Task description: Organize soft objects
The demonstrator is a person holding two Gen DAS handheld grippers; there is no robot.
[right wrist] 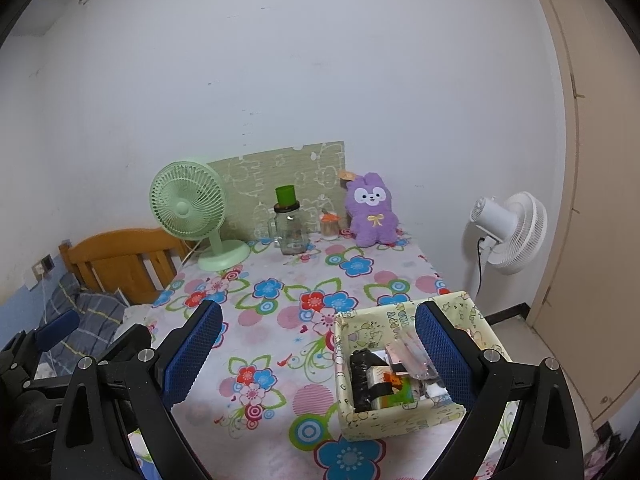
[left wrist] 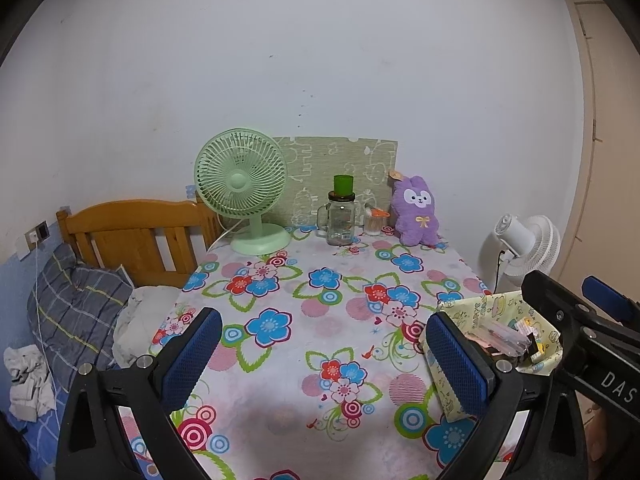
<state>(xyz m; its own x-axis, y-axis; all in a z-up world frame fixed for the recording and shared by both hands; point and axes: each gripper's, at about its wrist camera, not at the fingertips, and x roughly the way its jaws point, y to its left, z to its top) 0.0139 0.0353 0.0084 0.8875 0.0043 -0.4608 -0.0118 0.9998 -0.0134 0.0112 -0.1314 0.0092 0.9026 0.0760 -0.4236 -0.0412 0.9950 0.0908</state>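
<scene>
A purple plush bunny (left wrist: 417, 211) sits upright at the back right of the flowered table (left wrist: 304, 360), against a green patterned board; it also shows in the right wrist view (right wrist: 373, 210). A yellow patterned box (right wrist: 404, 364) with small items stands at the table's front right, also in the left wrist view (left wrist: 496, 340). My left gripper (left wrist: 324, 358) is open and empty above the table's front. My right gripper (right wrist: 318, 356) is open and empty, its right finger over the box.
A green desk fan (left wrist: 244, 190), a glass jar with a green cup on top (left wrist: 341, 216) and a small container (left wrist: 374, 222) stand along the back. A white floor fan (right wrist: 506, 234) is right of the table. A bed with a wooden headboard (left wrist: 136, 236) is left.
</scene>
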